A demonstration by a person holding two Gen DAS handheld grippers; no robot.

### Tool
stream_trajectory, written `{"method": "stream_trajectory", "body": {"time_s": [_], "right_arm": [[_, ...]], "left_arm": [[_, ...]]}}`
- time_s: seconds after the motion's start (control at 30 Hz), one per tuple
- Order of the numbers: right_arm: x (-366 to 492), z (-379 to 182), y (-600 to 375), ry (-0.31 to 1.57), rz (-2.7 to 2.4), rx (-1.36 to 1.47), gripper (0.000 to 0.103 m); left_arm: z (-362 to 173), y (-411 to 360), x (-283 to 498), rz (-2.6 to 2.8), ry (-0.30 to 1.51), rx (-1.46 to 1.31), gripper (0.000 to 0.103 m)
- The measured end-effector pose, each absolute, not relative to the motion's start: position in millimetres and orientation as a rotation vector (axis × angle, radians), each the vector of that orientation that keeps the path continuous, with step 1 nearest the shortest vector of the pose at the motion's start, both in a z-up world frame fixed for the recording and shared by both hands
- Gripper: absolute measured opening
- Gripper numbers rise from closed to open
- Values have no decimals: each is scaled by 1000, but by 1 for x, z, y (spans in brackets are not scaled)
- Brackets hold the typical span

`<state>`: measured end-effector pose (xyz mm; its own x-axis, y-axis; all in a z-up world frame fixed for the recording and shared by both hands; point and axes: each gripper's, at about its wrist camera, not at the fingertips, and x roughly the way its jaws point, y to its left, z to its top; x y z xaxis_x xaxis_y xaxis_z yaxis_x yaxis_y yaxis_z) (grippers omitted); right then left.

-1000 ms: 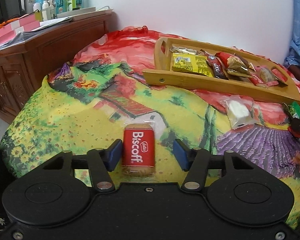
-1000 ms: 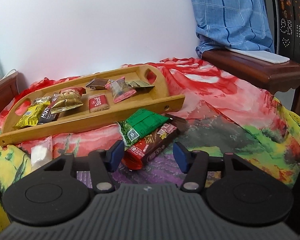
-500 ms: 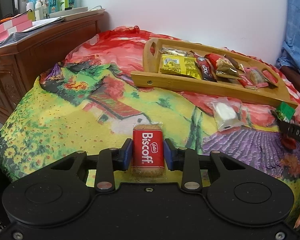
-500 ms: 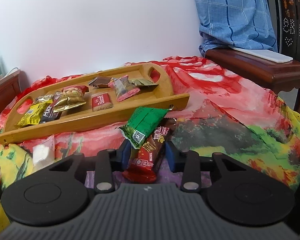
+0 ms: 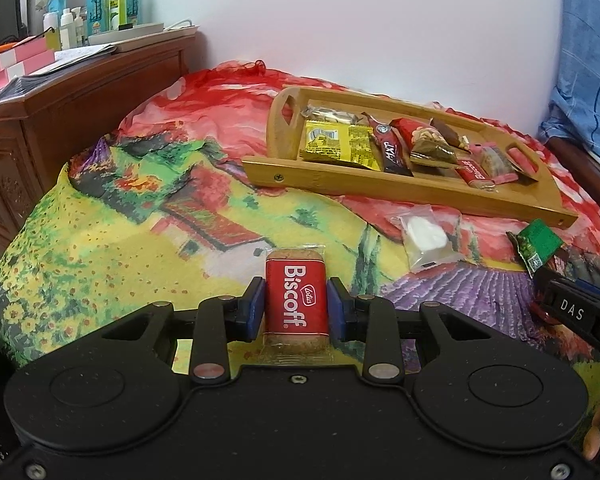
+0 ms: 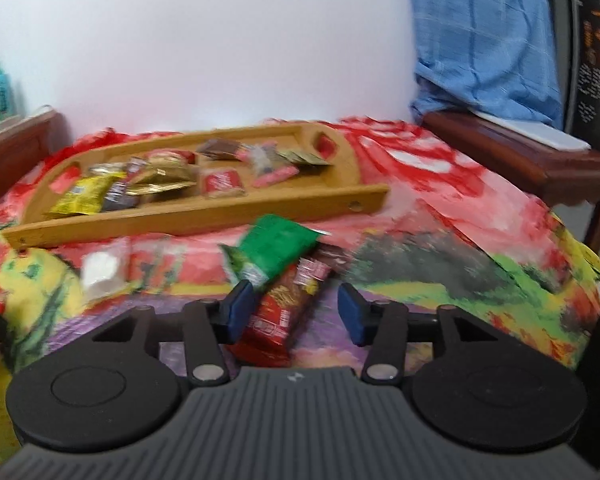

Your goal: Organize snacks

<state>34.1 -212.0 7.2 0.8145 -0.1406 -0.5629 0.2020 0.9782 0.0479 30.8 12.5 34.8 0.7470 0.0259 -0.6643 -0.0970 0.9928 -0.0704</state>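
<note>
My left gripper [image 5: 296, 314] is shut on a red Biscoff packet [image 5: 295, 292], held just above the colourful bedspread. The jaws of my right gripper [image 6: 295, 314] are opening. A red snack bar [image 6: 274, 316] lies between them near the left pad, and the right pad stands clear of it. A green packet [image 6: 274, 248] rests on the bar's far end. The wooden tray [image 5: 400, 194] [image 6: 204, 220] beyond holds several wrapped snacks. A clear sachet with white contents [image 5: 426, 240] [image 6: 100, 272] lies before the tray. The right wrist view is blurred.
A dark wooden cabinet [image 5: 80, 112] with bottles [image 5: 112, 0] and papers stands left of the bed. A wooden bench [image 6: 520, 156] draped with blue cloth [image 6: 480, 40] stands at the right. The bedspread drops away at the near edges. A white wall lies behind the tray.
The left jaws closed onto the Biscoff packet and have kept hold. The right jaws closed around the red bar, then spread apart again.
</note>
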Motion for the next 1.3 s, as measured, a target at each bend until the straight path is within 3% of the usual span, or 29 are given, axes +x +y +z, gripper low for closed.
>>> {"method": "stream_trajectory", "body": {"time_s": [0.23,0.27,0.33,0.43,0.67,0.7,0.73,0.77,1.0,1.07,1.3], "right_arm": [[40,3,-228,604,-231,187,71],[41,3,-228,601,-225,190,69],[43,4,-228,597,-210,193,48],[43,4,-227,592,-196,194,31],[33,16,-234,558,-188,236,28],[31,20,-236,543,-189,238,25],[30,25,-238,522,-189,239,14],[29,29,-239,504,-189,238,12],[38,44,-252,472,-166,237,13],[37,39,-254,496,-173,253,19],[29,19,-247,579,-203,278,55]], "left_arm": [[35,9,34,57,734,-94,31],[35,8,35,55,734,-90,31],[35,6,37,51,734,-86,31],[37,4,39,46,734,-85,31],[44,0,43,25,723,-81,31],[46,0,43,19,715,-77,31],[50,-1,44,14,707,-71,31],[53,-1,45,10,699,-66,31],[71,2,60,8,655,-74,31],[72,3,61,11,653,-81,31],[66,2,62,7,684,-85,31]]}}
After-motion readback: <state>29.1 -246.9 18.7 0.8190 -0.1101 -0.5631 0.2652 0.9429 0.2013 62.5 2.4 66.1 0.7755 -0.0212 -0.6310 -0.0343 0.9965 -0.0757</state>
